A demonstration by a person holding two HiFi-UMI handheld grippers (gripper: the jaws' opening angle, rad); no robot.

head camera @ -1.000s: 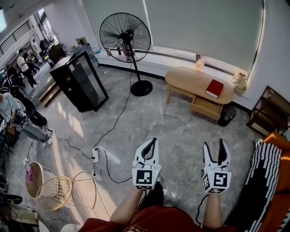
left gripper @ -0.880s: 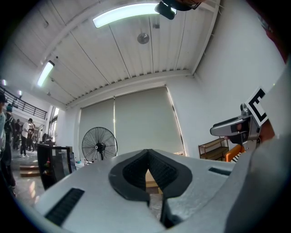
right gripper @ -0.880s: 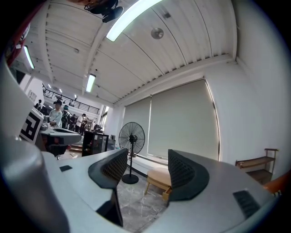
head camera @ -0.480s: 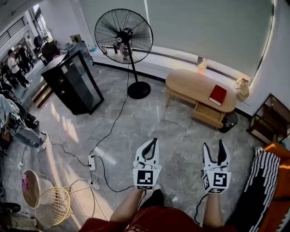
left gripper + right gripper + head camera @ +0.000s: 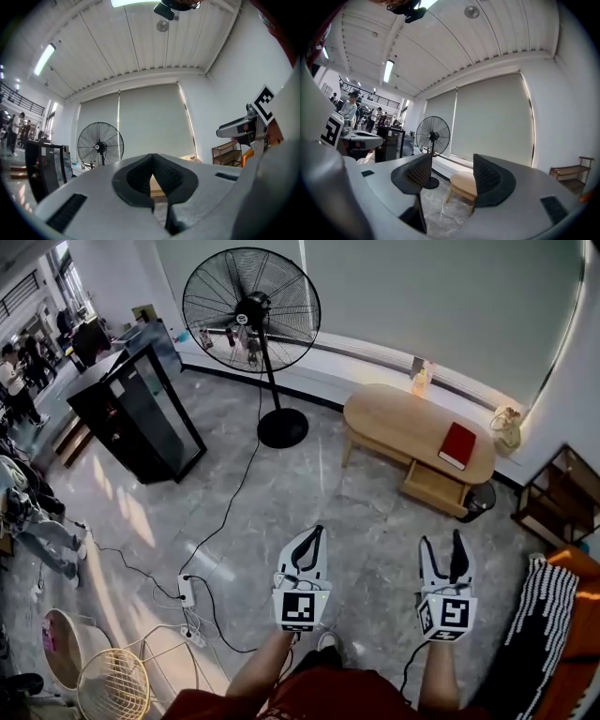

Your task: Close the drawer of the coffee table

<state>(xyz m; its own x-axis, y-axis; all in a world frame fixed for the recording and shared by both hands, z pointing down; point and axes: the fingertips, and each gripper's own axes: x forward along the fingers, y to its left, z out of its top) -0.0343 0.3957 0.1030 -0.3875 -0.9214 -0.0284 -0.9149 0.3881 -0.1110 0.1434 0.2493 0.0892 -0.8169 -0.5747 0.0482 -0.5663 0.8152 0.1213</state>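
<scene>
Plainly unfinished: I find the drawer (image 5: 433, 488) open under the table (image 5: 394, 413) at upper right, well apart from my left gripper (image 5: 317, 532), closed and empty, and my right gripper (image 5: 442, 538), wide and empty.

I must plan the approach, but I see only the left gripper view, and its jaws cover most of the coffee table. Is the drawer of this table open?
Observer: Yes. In the head view the light wooden drawer stands pulled out under the oval light wooden coffee table, toward the person.
Operator: Does something lie on the top?
Observer: A red rectangular book lies near its right end.
Operator: Is the other tool ready?
Observer: The right gripper has its jaws apart, with nothing between them.
</scene>
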